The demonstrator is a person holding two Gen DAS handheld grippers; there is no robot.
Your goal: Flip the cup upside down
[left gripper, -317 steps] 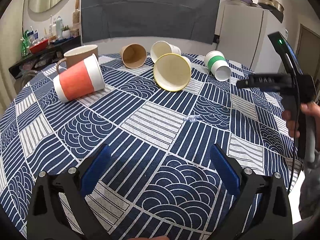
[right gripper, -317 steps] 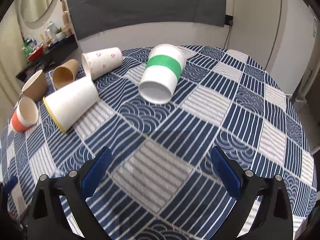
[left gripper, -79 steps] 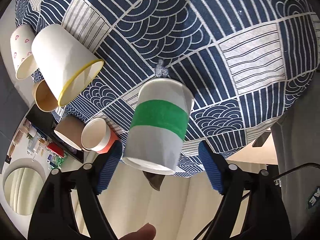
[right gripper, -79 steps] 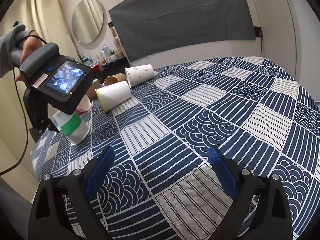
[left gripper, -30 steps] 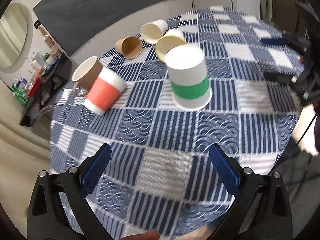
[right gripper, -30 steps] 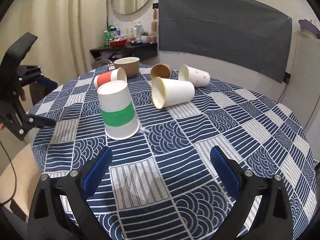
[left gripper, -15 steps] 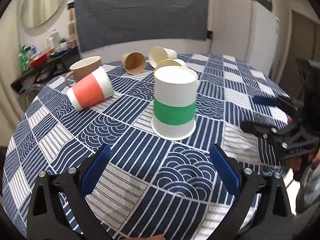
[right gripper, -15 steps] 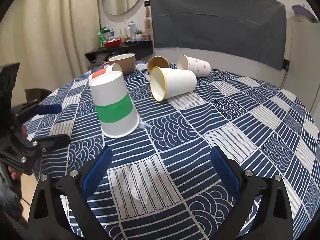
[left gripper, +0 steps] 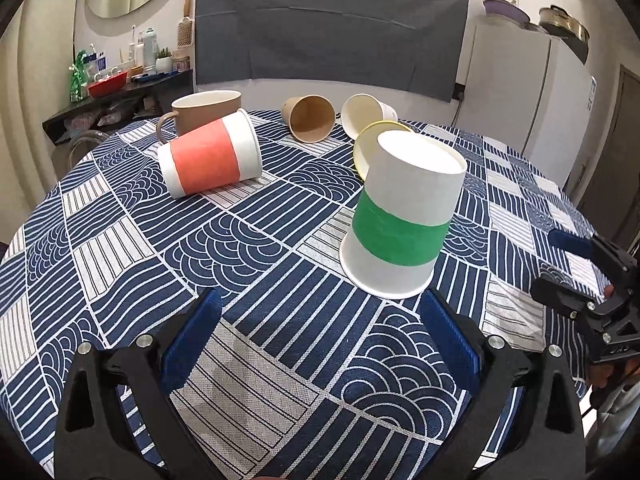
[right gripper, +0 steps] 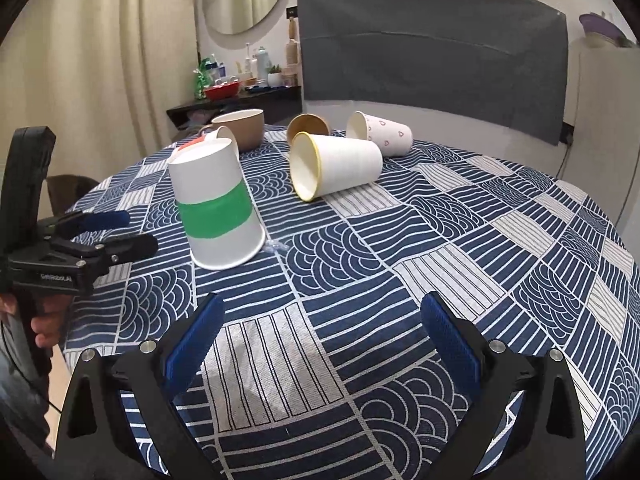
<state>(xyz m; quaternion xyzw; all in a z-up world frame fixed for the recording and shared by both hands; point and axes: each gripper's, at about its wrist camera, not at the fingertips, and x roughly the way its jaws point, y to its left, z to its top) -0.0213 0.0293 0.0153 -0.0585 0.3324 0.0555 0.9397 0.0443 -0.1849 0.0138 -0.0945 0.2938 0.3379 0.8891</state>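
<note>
A white paper cup with a green band (left gripper: 402, 216) stands upside down, mouth down, on the patterned tablecloth; it also shows in the right wrist view (right gripper: 216, 210). My left gripper (left gripper: 320, 336) is open and empty, just in front of the cup and apart from it. My right gripper (right gripper: 320, 340) is open and empty, further from the cup, over the cloth. Each gripper shows in the other's view: the right one (left gripper: 576, 272) at the table's right edge, the left one (right gripper: 104, 232) left of the cup.
Other cups lie on their sides behind: an orange-banded one (left gripper: 210, 158), a brown paper one (left gripper: 308, 118), a yellow-rimmed one (right gripper: 336, 166), a heart-patterned one (right gripper: 380, 134). A brown mug (left gripper: 204, 110) stands upright. A shelf with bottles (left gripper: 120, 76) is beyond the table.
The left gripper has moved closer to the table and the standing green-banded cup, which now sits further right in its view. The right gripper has barely shifted. Both stay open.
</note>
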